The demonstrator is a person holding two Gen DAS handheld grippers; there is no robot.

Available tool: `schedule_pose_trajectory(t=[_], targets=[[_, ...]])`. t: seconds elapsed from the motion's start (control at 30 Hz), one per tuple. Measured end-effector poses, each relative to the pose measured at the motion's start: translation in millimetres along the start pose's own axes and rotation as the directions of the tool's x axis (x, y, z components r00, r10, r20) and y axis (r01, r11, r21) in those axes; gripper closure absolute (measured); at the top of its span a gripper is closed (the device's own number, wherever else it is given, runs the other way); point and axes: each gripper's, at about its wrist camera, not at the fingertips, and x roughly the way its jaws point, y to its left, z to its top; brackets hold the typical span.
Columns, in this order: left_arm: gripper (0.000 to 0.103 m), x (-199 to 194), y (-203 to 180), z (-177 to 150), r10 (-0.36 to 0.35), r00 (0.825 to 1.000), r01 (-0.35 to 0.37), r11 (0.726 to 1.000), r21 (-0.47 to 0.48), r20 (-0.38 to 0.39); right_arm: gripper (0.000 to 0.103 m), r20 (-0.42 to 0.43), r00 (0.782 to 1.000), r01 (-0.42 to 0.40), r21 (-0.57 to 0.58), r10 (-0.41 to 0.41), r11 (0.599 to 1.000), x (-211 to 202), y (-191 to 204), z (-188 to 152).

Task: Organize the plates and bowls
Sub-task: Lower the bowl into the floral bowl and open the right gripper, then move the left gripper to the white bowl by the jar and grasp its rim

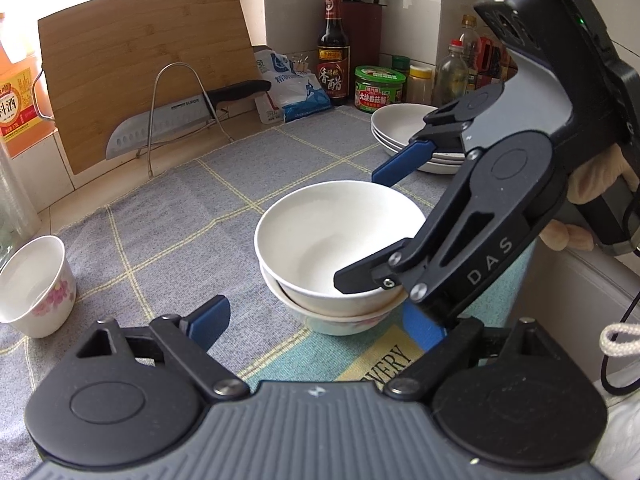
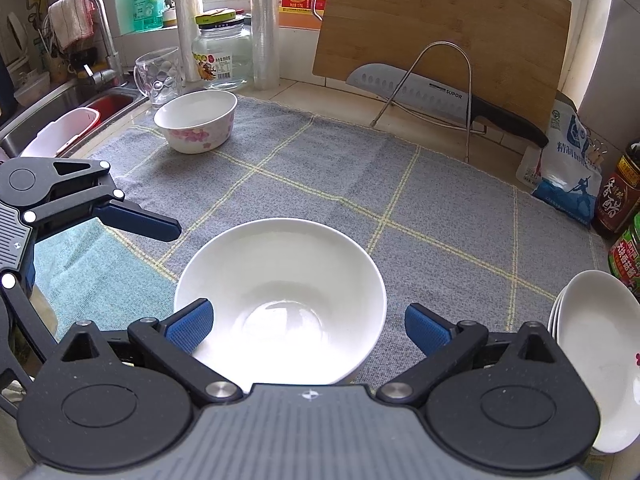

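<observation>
A plain white bowl (image 1: 340,236) sits nested in a flowered bowl (image 1: 340,322) on the grey checked cloth (image 1: 180,208). My right gripper (image 1: 356,228) is open over that stack, one finger inside the top bowl's rim and one beyond it; in the right wrist view the gripper (image 2: 308,328) straddles the white bowl (image 2: 280,300). My left gripper (image 1: 320,320) is open and empty just in front of the stack; it also shows in the right wrist view (image 2: 132,220). A second flowered bowl (image 1: 36,286) (image 2: 196,122) stands apart. A stack of white plates (image 1: 404,132) (image 2: 596,320) sits at the right.
A bamboo cutting board (image 2: 440,28) leans at the back with a knife (image 2: 420,88) on a wire rack. Sauce bottles and jars (image 1: 334,48), a salt bag (image 2: 568,176), a glass mug (image 2: 158,76) and a glass jar (image 2: 222,52) line the edges. The sink (image 2: 60,108) lies far left.
</observation>
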Motion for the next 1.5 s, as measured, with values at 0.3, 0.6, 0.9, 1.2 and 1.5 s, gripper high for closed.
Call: schedule_pose_trajectory(t=[0.3,0.6,0.9,1.2,1.5], targets=[[0.009,-18,33,-18,0.089,0.996,-0.089,0.995,-0.049,0.003,0.0,0.038,0.998,0.046,-0.091,-0.042,0.995,-12,17,18],[0.007,-29,91,-34,0.256,0.967,-0.253,0.954,-0.161,-0.008,0.0,0.066,0.997,-0.032,-0.21,0.047,0.977,-2,57,72],[0.007,-32,121,-45,0.331,0.943,-0.329,0.924,-0.192,-0.026,0.0,0.061,0.986,-0.132,-0.268,0.154,0.954,31,91,112],[0.007,-28,185,-52,0.413,0.903,-0.429,0.882,-0.197,-0.116,0.0,0.086,0.989,-0.101,-0.21,0.121,0.973,64,107,133],[0.008,-18,243,-22,0.367,0.923,-0.384,0.89,-0.245,-0.114,0.0,0.101,0.992,-0.065,-0.123,0.078,0.99,97,124,132]])
